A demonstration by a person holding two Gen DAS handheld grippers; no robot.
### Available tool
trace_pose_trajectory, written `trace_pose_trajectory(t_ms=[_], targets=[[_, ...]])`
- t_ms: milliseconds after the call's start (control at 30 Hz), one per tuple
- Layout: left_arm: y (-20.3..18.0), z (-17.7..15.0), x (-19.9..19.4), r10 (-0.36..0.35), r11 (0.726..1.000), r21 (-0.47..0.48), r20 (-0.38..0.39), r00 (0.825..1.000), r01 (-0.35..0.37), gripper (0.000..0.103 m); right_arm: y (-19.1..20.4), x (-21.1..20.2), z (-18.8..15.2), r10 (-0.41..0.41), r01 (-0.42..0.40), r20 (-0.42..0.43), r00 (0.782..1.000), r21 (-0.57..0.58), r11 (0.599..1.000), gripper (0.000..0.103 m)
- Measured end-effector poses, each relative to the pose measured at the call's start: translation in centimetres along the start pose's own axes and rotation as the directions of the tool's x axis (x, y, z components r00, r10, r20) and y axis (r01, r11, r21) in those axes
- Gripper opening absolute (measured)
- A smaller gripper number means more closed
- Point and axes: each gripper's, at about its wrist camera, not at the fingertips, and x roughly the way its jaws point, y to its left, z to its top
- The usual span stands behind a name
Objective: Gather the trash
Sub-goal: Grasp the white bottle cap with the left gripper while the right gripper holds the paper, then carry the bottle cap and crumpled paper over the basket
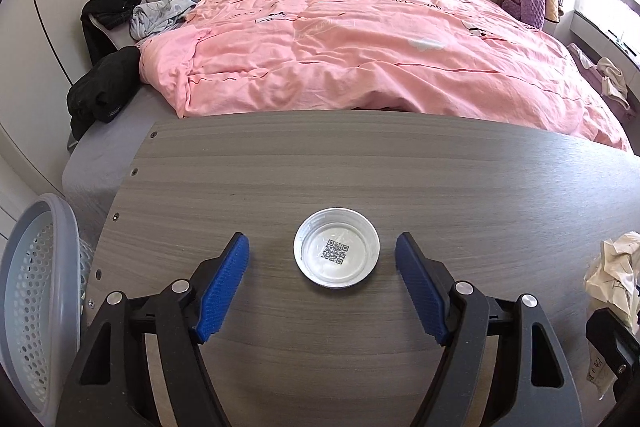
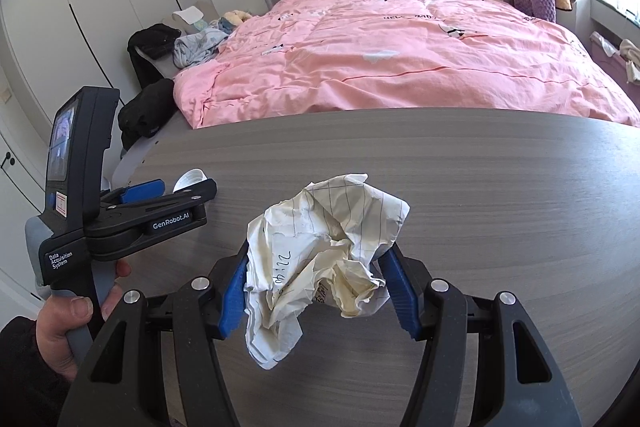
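A small round white lid (image 1: 337, 253) with a QR code printed inside lies on the grey wooden table (image 1: 360, 167). My left gripper (image 1: 322, 243) stands open around it, one blue pad on each side and neither touching it. My right gripper (image 2: 318, 255) is shut on a crumpled sheet of lined paper (image 2: 324, 259), held just above the table. From the right wrist view, the left gripper (image 2: 180, 187) shows at the left in a person's hand (image 2: 60, 323), with the lid (image 2: 191, 179) at its tips. The paper (image 1: 612, 275) also shows at the right edge of the left wrist view.
A grey perforated basket (image 1: 32, 287) stands off the table's left edge. Beyond the far edge is a bed with a pink duvet (image 1: 360, 39), with dark clothes (image 1: 104, 87) piled at its left side. A window is at the right.
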Motion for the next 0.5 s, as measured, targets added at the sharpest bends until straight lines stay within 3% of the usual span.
trace_pose_trajectory(t_ms=[67, 133, 500], targets=[[-0.1, -0.1, -0.2, -0.033, 0.999, 0.002, -0.004, 0.999, 0.033, 0.058, -0.1, -0.1, 0.0, -0.003, 0.003, 0.001, 1.000, 0.006, 1.000, 0.058], [-0.4, -0.2, -0.5, -0.047, 0.999, 0.015, -0.006, 0.999, 0.047, 0.039, -0.2, -0.2, 0.0, -0.005, 0.005, 0.002, 1.000, 0.008, 1.000, 0.058], [0.2, -3.8, -3.9, -0.091, 0.995, 0.031, -0.004, 0.996, 0.091, 0.040, 1.2, -0.9, -0.9, -0.023, 0.023, -0.010, 1.000, -0.007, 1.000, 0.058]])
